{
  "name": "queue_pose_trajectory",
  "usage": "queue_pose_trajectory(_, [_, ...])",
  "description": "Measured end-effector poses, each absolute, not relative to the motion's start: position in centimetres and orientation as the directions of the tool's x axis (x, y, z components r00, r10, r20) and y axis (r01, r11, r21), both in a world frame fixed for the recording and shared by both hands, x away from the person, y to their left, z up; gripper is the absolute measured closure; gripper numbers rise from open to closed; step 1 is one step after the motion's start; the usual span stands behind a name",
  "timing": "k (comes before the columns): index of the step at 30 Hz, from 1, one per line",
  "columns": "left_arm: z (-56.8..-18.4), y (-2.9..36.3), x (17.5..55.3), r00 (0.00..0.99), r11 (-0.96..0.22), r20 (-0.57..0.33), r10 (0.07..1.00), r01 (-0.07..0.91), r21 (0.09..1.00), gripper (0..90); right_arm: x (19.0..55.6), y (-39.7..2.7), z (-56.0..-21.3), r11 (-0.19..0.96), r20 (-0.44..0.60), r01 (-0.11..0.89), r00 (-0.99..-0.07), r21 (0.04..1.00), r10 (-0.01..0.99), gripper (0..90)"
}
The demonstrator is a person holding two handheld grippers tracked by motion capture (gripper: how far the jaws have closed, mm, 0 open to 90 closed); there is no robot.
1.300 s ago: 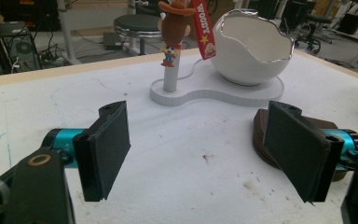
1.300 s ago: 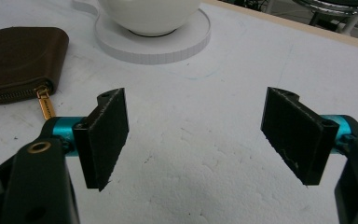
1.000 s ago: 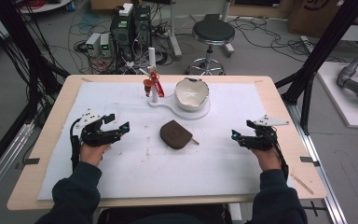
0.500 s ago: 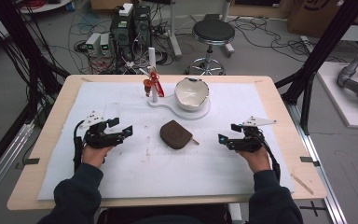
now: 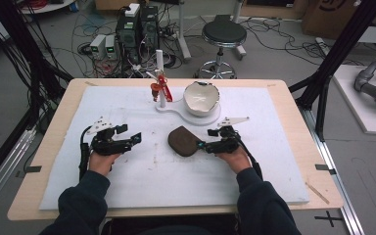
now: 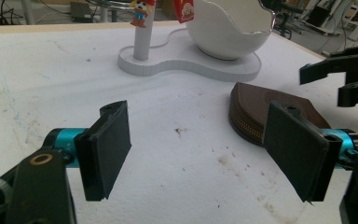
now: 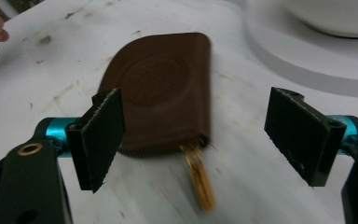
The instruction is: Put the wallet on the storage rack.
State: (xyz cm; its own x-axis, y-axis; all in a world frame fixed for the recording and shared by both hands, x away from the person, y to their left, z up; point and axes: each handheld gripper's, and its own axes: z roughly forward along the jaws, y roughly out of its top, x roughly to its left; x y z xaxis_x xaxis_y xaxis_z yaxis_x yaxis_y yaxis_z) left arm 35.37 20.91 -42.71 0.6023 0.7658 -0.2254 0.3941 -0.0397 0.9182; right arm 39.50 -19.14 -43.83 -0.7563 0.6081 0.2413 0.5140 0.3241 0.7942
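Brown zipped pouch (image 5: 183,141) flat on the white-covered desk (image 5: 274,171), just in front of the white stand (image 5: 188,108) with the cracked-egg bowl (image 5: 201,98). Right gripper (image 5: 204,145) held low and level, forearm in from the near edge, tips at the pouch's right end; fingers (image 7: 100,135) spread wide, gold zip pull (image 7: 198,179) between them, gripping nothing. Left gripper (image 5: 133,139) well to the left of the pouch, pointed toward it, fingers (image 6: 107,147) likewise wide apart.
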Motion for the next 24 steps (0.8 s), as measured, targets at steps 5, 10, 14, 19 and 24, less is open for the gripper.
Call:
queue_pose_trajectory(5, [-42.8, 20.9, 35.4, 0.606, -0.046, -0.222, 0.764, 0.394, 0.918, 23.6, 40.1, -16.6, -45.0, 0.406, 0.237, 0.523, -0.784, 0.749, 0.573, 23.4])
queue_pose_trajectory(10, [-42.9, 20.7, 35.5, 0.608, -0.044, -0.228, 0.760, 0.398, 0.916, 24.1, 40.3, -16.7, -45.1, 0.407, 0.269, 0.534, -0.791, 0.741, 0.549, 30.0])
queue_pose_trajectory(14, [-43.0, 20.5, 35.6, 0.611, -0.048, -0.229, 0.758, 0.403, 0.914, 24.2, 39.9, -16.2, -44.6, 0.472, 0.179, 0.464, -0.829, 0.749, 0.530, 33.3])
queue_pose_trajectory(19, [-43.3, 20.4, 35.9, 0.612, -0.016, -0.274, 0.742, 0.425, 0.905, 24.2, 38.9, -15.4, -43.8, 0.552, 0.022, 0.330, -0.871, 0.766, 0.491, 34.0])
queue_pose_trajectory(24, [-43.7, 19.6, 36.5, 0.634, 0.015, -0.334, 0.698, 0.453, 0.892, 24.0, 37.8, -14.7, -43.3, 0.610, -0.120, 0.193, -0.893, 0.768, 0.434, 34.4])
